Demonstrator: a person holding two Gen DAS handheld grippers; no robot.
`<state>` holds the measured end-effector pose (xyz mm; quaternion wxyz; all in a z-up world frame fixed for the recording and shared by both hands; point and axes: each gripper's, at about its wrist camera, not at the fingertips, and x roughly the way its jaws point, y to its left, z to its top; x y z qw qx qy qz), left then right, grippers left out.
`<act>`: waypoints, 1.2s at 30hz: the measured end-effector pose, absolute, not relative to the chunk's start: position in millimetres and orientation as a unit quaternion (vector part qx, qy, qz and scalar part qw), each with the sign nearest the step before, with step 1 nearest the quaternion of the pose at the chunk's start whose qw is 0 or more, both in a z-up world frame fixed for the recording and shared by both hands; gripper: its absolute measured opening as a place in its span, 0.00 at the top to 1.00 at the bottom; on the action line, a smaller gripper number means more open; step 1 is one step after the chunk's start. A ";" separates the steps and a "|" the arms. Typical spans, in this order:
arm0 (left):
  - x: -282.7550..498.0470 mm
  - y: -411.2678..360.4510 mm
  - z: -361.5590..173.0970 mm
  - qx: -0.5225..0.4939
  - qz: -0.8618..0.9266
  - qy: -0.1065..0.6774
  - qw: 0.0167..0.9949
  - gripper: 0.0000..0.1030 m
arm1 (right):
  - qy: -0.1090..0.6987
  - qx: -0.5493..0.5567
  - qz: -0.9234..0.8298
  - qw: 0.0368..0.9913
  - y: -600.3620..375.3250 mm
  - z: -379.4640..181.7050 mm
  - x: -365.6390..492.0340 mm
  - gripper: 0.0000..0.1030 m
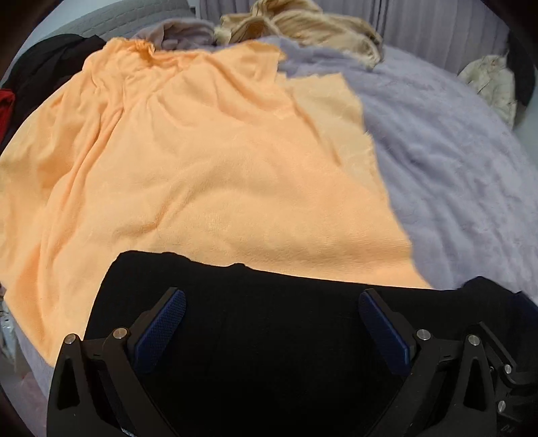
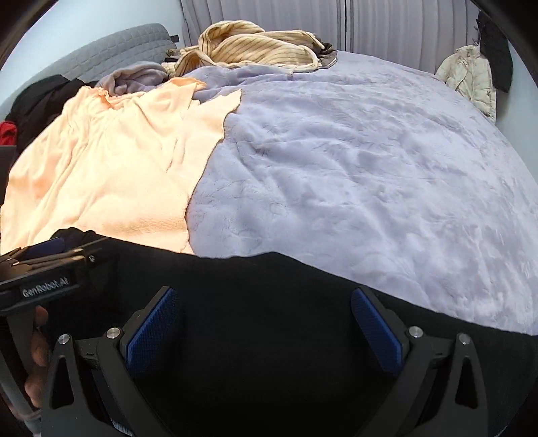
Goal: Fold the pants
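A black garment, apparently the pants (image 1: 269, 353), lies spread along the near edge of the bed; its far edge overlaps an orange garment (image 1: 201, 161). My left gripper (image 1: 272, 295) hovers over the black cloth, open wide with nothing between its blue pads (image 1: 161, 329). In the right wrist view the same black cloth (image 2: 269, 336) fills the bottom. My right gripper (image 2: 264, 292) is open above it and holds nothing. The left gripper (image 2: 43, 248) shows at the left edge there, held by a hand (image 2: 37, 339).
A fuzzy lavender blanket (image 2: 353, 161) covers the bed. At the far side lie a striped beige garment (image 2: 252, 43) and a grey one (image 2: 134, 77). Black and red clothes (image 2: 20, 114) sit far left, and a cream jacket (image 2: 470, 77) is far right. Behind hangs a curtain (image 2: 386, 23).
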<state>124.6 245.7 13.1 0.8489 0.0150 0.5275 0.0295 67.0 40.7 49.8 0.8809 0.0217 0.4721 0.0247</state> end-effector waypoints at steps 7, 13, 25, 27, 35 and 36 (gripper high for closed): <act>110.0 249.7 17.0 0.019 0.031 0.517 0.855 0.00 | 0.506 0.025 -0.004 0.862 36.5 35.4 91.4 0.00; 53.1 279.9 31.6 -0.028 0.040 0.491 0.870 0.00 | 0.472 0.090 0.037 0.876 22.0 64.3 25.0 0.00; 9.2 278.1 9.8 -0.018 0.016 0.483 0.875 0.00 | 0.483 0.006 0.050 0.874 46.6 41.8 -28.3 0.00; 7.8 279.1 16.0 -0.030 0.023 0.489 0.872 0.00 | 0.479 0.015 0.061 0.875 52.0 43.8 -36.9 0.00; -31.2 222.6 13.5 0.016 -0.043 0.472 0.881 0.00 | 0.461 -0.029 0.038 0.886 47.2 42.2 -66.3 0.00; -31.3 222.3 7.5 0.011 -0.037 0.475 0.879 0.00 | 0.460 -0.051 0.038 0.885 45.7 39.2 -71.2 0.00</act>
